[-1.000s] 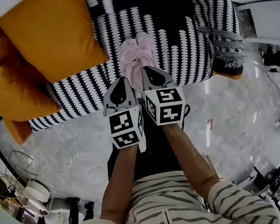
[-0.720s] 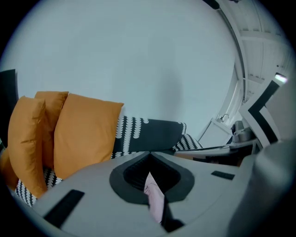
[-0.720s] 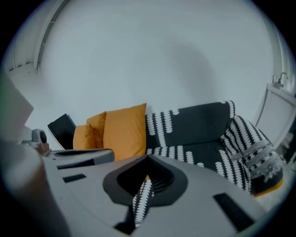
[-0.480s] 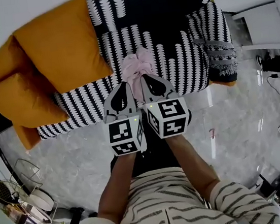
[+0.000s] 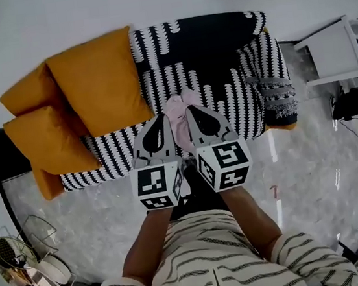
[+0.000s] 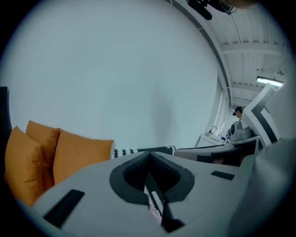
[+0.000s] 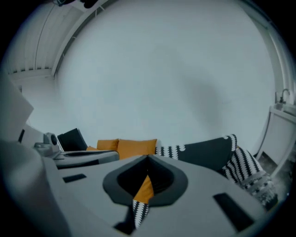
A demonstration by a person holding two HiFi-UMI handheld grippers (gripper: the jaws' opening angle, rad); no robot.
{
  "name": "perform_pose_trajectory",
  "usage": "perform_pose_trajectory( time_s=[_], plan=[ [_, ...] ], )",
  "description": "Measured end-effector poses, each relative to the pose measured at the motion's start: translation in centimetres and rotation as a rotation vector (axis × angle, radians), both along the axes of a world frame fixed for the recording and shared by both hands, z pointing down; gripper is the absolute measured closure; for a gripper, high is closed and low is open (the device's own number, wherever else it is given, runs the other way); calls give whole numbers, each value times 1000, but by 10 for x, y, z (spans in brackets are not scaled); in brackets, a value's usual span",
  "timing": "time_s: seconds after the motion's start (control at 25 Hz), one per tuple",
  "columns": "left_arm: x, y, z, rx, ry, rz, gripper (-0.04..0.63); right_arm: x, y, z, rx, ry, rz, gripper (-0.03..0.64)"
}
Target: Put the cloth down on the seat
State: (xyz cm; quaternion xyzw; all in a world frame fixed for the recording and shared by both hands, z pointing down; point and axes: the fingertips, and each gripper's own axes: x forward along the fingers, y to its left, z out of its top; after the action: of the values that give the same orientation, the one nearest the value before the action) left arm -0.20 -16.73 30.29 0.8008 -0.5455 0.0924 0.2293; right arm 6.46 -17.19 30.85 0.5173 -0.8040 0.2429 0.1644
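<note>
The pink cloth (image 5: 177,118) is lying bunched up on the sofa (image 5: 219,49), on the seat near the middle of its front edge. Both grippers are held up over that front edge, side by side, and from the head view the cloth shows in the gap between them.

The left gripper (image 5: 161,118) has its jaws pressed together with nothing in them. In its own view a thin slit lower down between them shows a bit of pink and sofa pattern below. Same deal for the right gripper (image 5: 190,109): jaws closed tight and empty, with orange and sofa pattern peeking through.

Orange cushions (image 5: 99,81) are piled on the sofa's left end, and a white table (image 5: 340,52) sits just off its right end.
</note>
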Motion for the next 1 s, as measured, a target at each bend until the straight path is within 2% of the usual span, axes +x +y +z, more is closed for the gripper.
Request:
perform_pose_trajectory(
  time_s=[0.28,0.48,1.0],
  plan=[
    [-7,-1,-65,93,18,-2,591,-10,-1,-74,116,-31,-5,603],
    [-13,3,-99,135,44,1,592,-12,1,-107,168,-21,-3,603],
    [-12,10,-194,307,48,48,592,-8,8,-194,316,-14,16,603]
  ],
)
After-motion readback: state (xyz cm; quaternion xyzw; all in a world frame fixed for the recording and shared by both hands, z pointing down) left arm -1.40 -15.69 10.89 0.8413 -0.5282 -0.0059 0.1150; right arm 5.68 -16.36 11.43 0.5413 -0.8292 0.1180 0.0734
